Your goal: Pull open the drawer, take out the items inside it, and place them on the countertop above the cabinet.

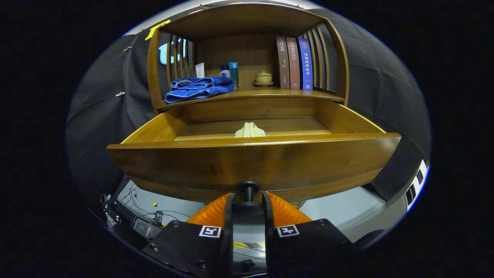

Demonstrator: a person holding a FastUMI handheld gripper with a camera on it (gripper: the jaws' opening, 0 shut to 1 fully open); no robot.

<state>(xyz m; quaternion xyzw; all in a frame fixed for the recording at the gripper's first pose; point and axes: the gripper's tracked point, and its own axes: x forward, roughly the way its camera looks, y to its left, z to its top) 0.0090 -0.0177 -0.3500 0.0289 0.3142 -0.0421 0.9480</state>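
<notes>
The single dark round knob [249,189] of the wooden drawer [251,162] is pinched between the two fingers of the claw [249,202]. The drawer is seen pulled open just ahead of the fingers. One pale yellow-green folded item [250,130] is seen inside it, beyond the front panel. On the countertop [278,94] farther beyond are counted one blue towel [198,88], two small bottles [229,72], one cream lidded cup [264,78] and three upright books [294,63].

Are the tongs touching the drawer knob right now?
Touching: the gripper view shows both fingers of the tongs pressed against the knob on the open drawer.
</notes>
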